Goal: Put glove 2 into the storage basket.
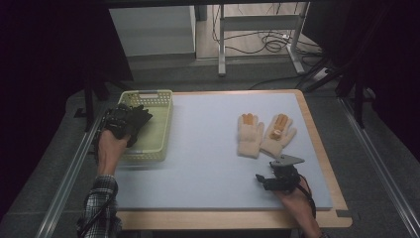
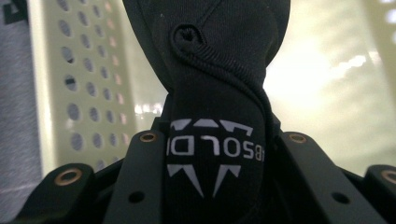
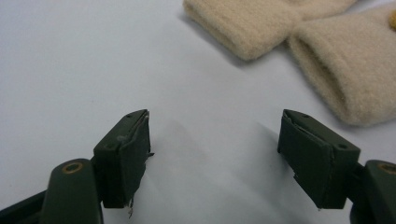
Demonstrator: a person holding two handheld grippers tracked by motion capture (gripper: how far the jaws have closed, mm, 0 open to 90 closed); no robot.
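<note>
My left gripper [image 1: 130,121] is shut on a black glove [image 1: 138,117] and holds it over the pale green perforated basket [image 1: 155,98] at the table's left. In the left gripper view the black glove [image 2: 219,93] with grey lettering is pinched between the jaws, above the basket's [image 2: 88,84] holed wall. Two cream knitted gloves [image 1: 262,134] with orange fingertips lie side by side on the right half of the mat. My right gripper [image 1: 267,181] hovers just in front of them, open, with nothing between its fingers [image 3: 123,156]. The cream gloves' cuffs [image 3: 299,42] show just beyond it.
A pale blue mat [image 1: 208,148] covers the wooden table [image 1: 317,144]. Metal rails run along both sides of the table. Behind the table stand a desk frame and cables on the floor.
</note>
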